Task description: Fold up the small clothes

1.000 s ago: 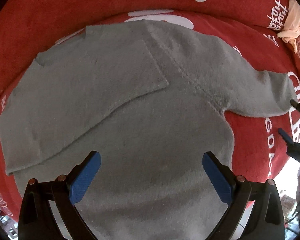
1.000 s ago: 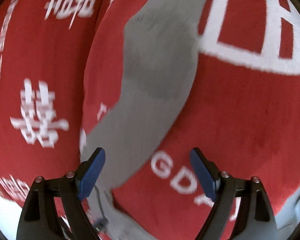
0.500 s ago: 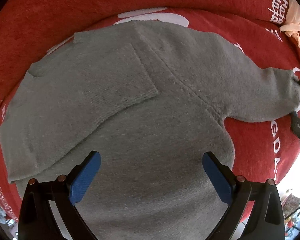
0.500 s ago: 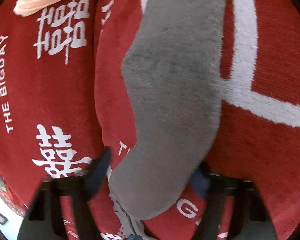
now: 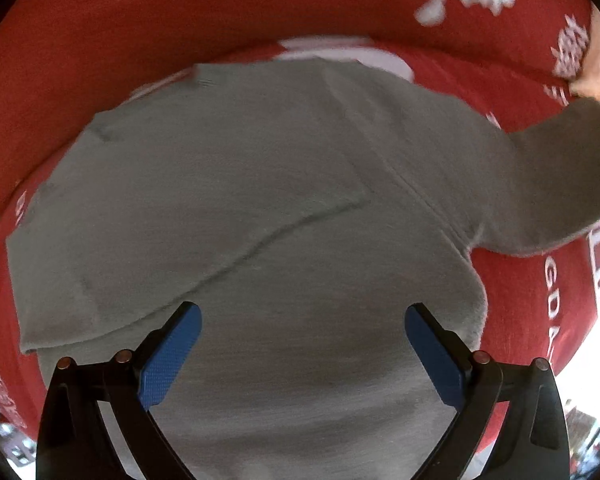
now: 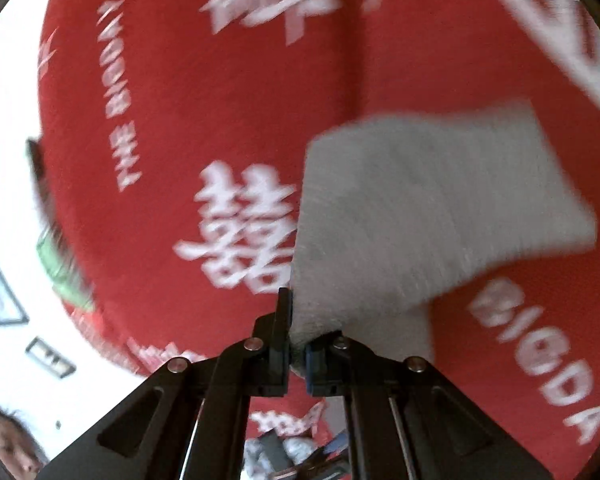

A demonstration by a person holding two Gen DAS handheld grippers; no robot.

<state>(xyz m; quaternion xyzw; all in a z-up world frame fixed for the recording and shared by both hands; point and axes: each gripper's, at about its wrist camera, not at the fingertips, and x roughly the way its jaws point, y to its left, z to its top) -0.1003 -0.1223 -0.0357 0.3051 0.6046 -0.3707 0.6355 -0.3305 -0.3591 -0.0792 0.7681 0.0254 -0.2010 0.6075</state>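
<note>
- Since a second ago: right tool gone from spread wide beside the sleeve to pinched on its cuff end; sleeve raised off the red cloth and swung sideways. Left view nearly unchanged.
- Red cloth with white characters and lettering: covers what looks like a padded surface, fills both views, carries the garment.
- Grey sweater: lying flat on the red cloth, directly below the left tool. Soft fuzzy knit, body smooth, no bunching seen. One sleeve already folded diagonally across the chest; its cuff edge shows as a straight line over the body.
- Other sleeve: stretched out toward the right edge of the left view, lifted at its far end, cuff clamped between the right tool's pads.
- Left tool: jaws spread wide, hanging over the sweater's lower body, gripping nothing.
- Step in hand, by judgement: folding in the second sleeve.
- Next move likely calls for: carrying the cuff across the chest onto the first sleeve, laying it flat before release; left tool free to pin the body if it drags.
</note>
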